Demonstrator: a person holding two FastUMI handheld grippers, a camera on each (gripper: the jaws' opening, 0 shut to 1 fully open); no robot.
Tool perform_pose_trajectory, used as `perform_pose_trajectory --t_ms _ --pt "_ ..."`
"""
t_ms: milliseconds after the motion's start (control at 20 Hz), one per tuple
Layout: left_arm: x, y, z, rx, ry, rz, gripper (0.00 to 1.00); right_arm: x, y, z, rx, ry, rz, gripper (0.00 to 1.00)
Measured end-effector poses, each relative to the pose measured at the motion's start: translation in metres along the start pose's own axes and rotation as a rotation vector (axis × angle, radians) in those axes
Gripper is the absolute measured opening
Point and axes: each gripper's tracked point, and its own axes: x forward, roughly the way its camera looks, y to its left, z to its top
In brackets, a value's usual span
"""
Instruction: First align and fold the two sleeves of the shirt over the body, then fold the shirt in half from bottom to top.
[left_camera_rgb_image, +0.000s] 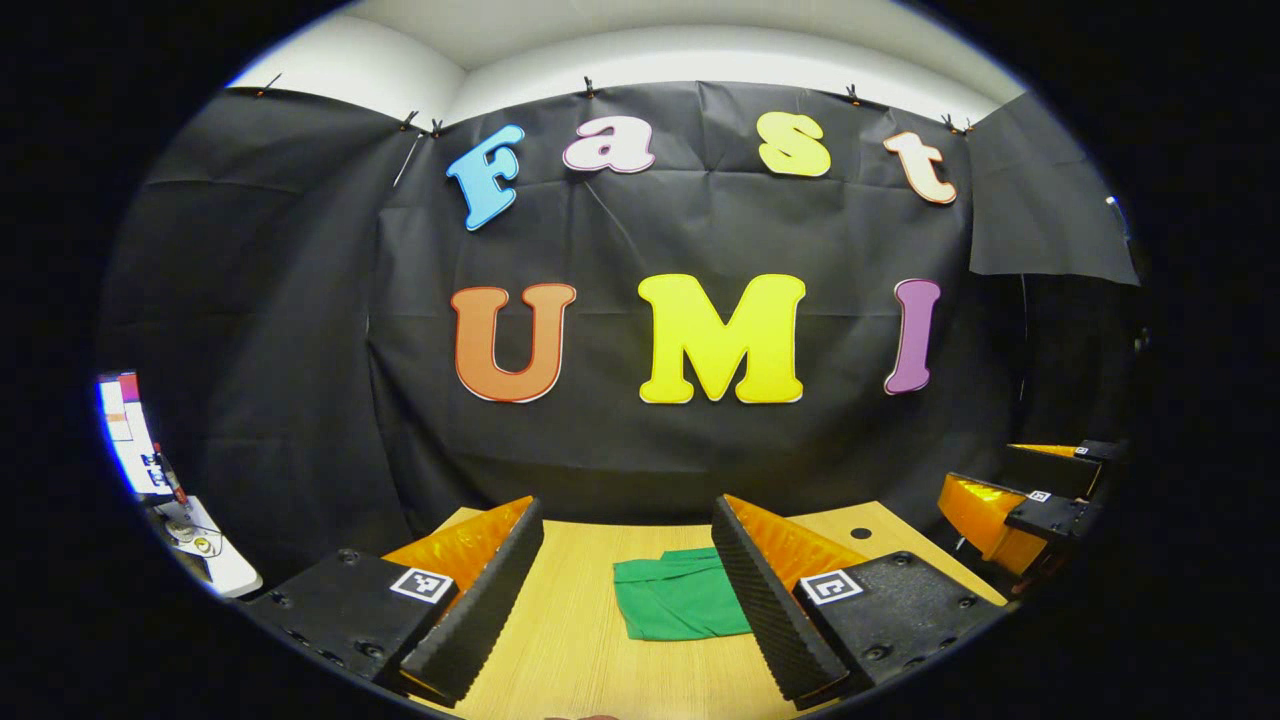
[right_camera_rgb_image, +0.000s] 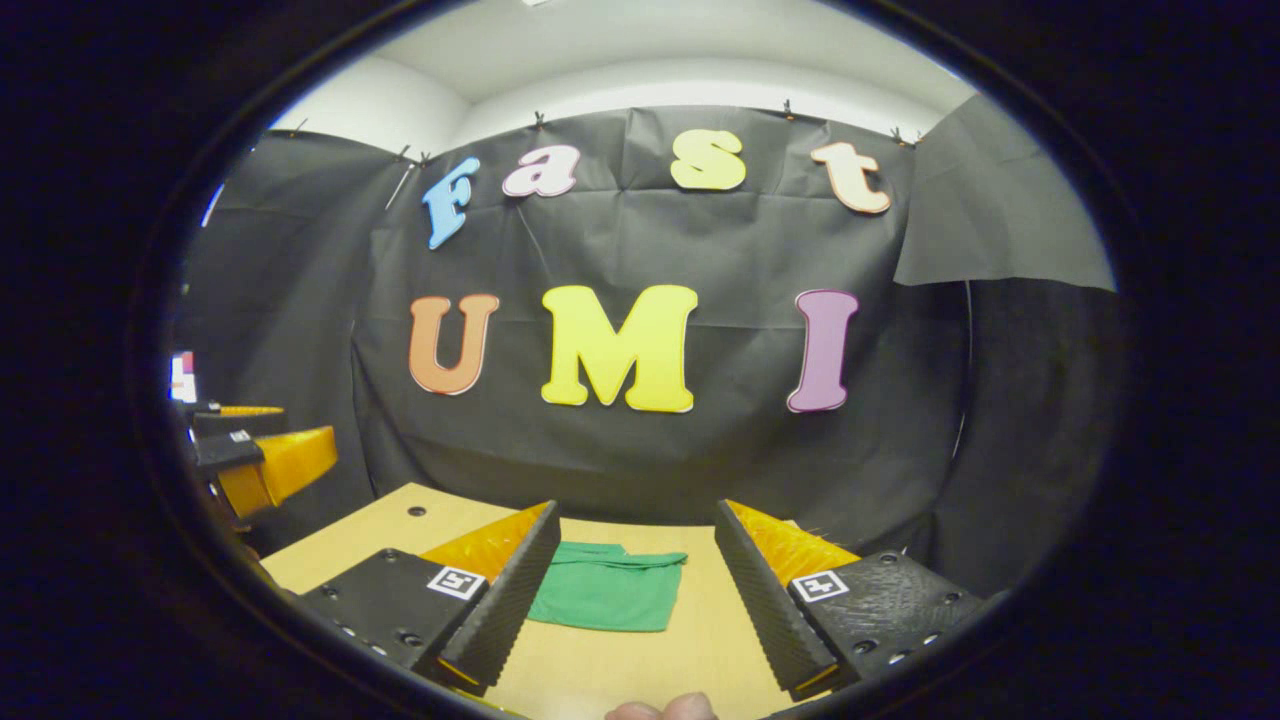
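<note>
Green shirt (left_camera_rgb_image: 680, 600) lies folded flat on the wooden table (left_camera_rgb_image: 580, 640). Above the table, left gripper (left_camera_rgb_image: 625, 600) and right gripper (right_camera_rgb_image: 632, 590) both hover, fingers spread apart, gripping nothing.

I see a light wooden table (left_camera_rgb_image: 570, 640) with a folded green shirt (left_camera_rgb_image: 680, 600) lying flat at its twelve o'clock edge.

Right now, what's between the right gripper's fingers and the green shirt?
Nothing: in the right gripper view, only bare wooden table separates the open right gripper from the folded green shirt.
</note>
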Motion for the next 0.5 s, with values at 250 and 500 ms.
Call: perform_pose_trajectory --t_ms 250,500 --pt "-0.023 0.002 -0.008 -0.010 -0.007 0.005 1.00 -0.025 0.009 -0.003 -0.024 -0.027 -0.023 0.95" --pt "-0.020 0.011 0.001 -0.022 -0.026 0.021 1.00 -0.023 0.009 0.005 -0.018 -0.045 -0.044 0.95"
